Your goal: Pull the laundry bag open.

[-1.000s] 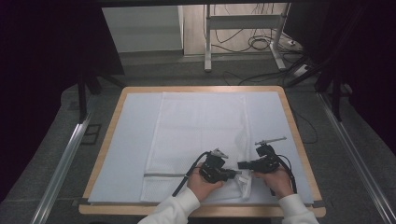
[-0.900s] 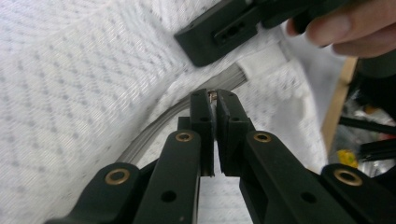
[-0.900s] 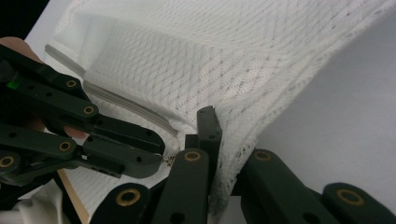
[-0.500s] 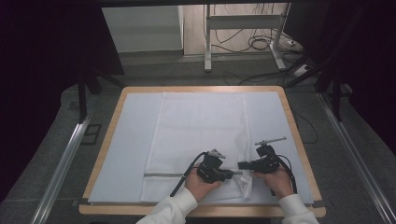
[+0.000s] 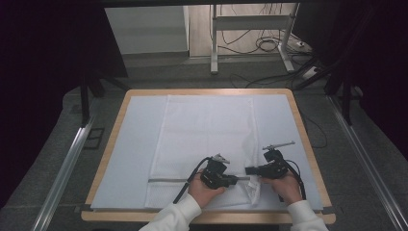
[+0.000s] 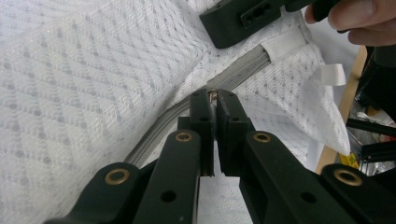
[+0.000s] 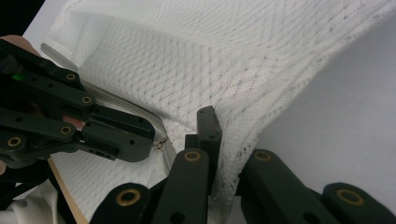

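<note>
zipping step: left gripper (image 6: 214, 100) clenched on zipper pull (image 6: 213, 95), right gripper (image 7: 219, 135) clamped on mesh bag (image 5: 207, 139) edge, lower right of high view. keep fabric taut, drag pull straight along zipper (image 6: 196, 105) (no twist). both hands low at bottom of frame, grippers pointing at each other, near level.

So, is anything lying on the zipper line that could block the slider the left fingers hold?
Nothing visible does. The left gripper is shut on the slider of the mesh bag. The zipper runs bare toward the bag's left edge. The right gripper pinches the bag's corner, beside the track and not on it.
</note>
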`<state>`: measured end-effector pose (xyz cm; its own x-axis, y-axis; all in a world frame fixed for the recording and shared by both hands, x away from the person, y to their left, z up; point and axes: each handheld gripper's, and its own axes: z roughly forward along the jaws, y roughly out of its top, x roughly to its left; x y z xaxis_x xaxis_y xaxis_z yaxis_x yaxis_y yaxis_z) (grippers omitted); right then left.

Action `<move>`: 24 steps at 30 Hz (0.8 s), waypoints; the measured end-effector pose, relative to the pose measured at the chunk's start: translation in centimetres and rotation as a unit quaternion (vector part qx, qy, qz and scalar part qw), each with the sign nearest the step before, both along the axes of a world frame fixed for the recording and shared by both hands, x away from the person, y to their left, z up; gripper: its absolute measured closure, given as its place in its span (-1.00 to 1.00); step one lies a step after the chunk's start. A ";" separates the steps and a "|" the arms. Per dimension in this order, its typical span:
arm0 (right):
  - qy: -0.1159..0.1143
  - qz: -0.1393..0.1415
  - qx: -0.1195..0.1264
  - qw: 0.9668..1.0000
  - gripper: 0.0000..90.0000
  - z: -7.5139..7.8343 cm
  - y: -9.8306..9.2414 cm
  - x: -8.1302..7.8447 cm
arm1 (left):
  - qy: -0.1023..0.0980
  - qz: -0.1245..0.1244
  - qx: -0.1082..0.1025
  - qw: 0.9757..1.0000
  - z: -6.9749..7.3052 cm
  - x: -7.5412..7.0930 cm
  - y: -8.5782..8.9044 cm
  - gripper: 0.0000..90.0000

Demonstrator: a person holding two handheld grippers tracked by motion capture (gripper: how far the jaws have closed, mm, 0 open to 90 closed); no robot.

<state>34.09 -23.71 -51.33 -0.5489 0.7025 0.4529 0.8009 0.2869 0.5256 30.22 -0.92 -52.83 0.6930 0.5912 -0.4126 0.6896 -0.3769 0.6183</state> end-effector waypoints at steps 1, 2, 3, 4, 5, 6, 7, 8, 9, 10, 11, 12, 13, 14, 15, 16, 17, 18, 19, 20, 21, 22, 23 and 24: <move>0.000 0.000 0.001 1.000 0.97 0.0 0.0 0.0 | 0.001 0.001 0.000 1.000 0.0 0.0 0.0 0.93; 0.000 0.000 0.001 1.000 0.97 0.0 0.0 0.0 | 0.000 0.001 0.001 1.000 0.0 0.0 0.1 0.93; 0.000 0.001 0.001 1.000 0.97 0.0 0.0 0.0 | 0.001 0.000 0.002 1.000 0.0 0.0 0.2 0.94; -0.001 0.001 0.000 1.000 0.97 0.0 0.0 0.0 | 0.001 0.001 0.000 1.000 0.0 0.0 0.3 0.93; 0.000 0.001 0.001 1.000 0.97 0.0 0.0 0.0 | 0.001 0.002 0.000 1.000 0.0 -0.1 0.3 0.93; 0.001 0.002 0.001 1.000 0.97 0.0 0.0 0.0 | 0.001 0.002 0.002 1.000 0.0 -0.1 0.4 0.93; 0.000 0.001 0.000 1.000 0.97 0.0 0.0 0.0 | 0.001 0.001 0.002 1.000 0.0 -0.1 0.4 0.93; 0.001 0.001 0.002 1.000 0.97 0.0 0.0 0.0 | 0.002 0.002 0.001 1.000 0.0 -0.1 0.5 0.93; 0.001 0.001 0.002 1.000 0.97 0.0 0.0 0.0 | 0.001 0.004 0.002 1.000 -0.1 -0.1 0.6 0.93; 0.001 0.001 0.002 1.000 0.97 0.0 0.0 0.0 | 0.001 0.004 0.001 1.000 -0.1 -0.1 0.7 0.93; 0.001 0.001 0.002 1.000 0.97 -0.1 0.0 0.0 | 0.003 0.005 0.001 1.000 -0.2 -0.1 0.8 0.93; 0.001 0.001 0.001 1.000 0.97 -0.1 0.0 0.0 | 0.004 0.006 0.000 1.000 -0.2 0.0 0.9 0.93; 0.002 0.002 0.001 1.000 0.97 -0.1 0.0 0.0 | 0.003 0.006 0.000 1.000 -0.2 0.0 0.9 0.93; 0.001 0.002 0.000 1.000 0.97 -0.1 0.0 0.0 | 0.003 0.006 0.001 1.000 -0.2 0.0 0.9 0.93; 0.002 0.003 -0.001 1.000 0.97 -0.1 0.0 0.0 | 0.004 0.006 -0.001 1.000 -0.3 0.0 1.0 0.94; 0.003 0.003 -0.001 1.000 0.97 -0.1 0.0 0.0 | 0.005 0.006 -0.001 1.000 -0.3 -0.1 1.1 0.93; 0.003 0.004 0.000 1.000 0.97 -0.2 0.1 0.0 | 0.004 0.006 0.002 1.000 -0.3 -0.1 1.1 0.93; 0.002 0.003 -0.002 1.000 0.97 -0.2 0.1 0.0 | 0.004 0.006 0.003 1.000 -0.4 -0.1 1.2 0.94; 0.002 0.003 -0.002 1.000 0.97 -0.2 0.1 0.0 | 0.006 0.008 0.002 1.000 -0.4 -0.1 1.2 0.93; 0.003 0.003 -0.002 1.000 0.97 -0.2 0.1 0.0 | 0.008 0.009 0.000 1.000 -0.5 0.0 1.3 0.93; 0.003 0.002 -0.001 1.000 0.97 -0.2 0.0 0.0 | 0.008 0.010 -0.002 1.000 -0.5 0.0 1.4 0.93; 0.004 0.003 -0.001 1.000 0.97 -0.2 0.1 0.0 | 0.008 0.010 0.000 1.000 -0.5 0.0 1.5 0.93; 0.003 0.004 -0.002 1.000 0.97 -0.2 0.1 0.0 | 0.008 0.011 -0.001 1.000 -0.5 -0.1 1.6 0.93; 0.004 0.004 -0.002 1.000 0.97 -0.2 0.1 0.0 | 0.009 0.011 -0.001 1.000 -0.5 -0.1 1.7 0.93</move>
<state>34.11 -23.61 -51.57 -0.5515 0.6993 0.4548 0.8023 0.2956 0.5185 30.13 0.74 -53.30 0.6731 0.6047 -0.4257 0.7080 -0.3606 0.6073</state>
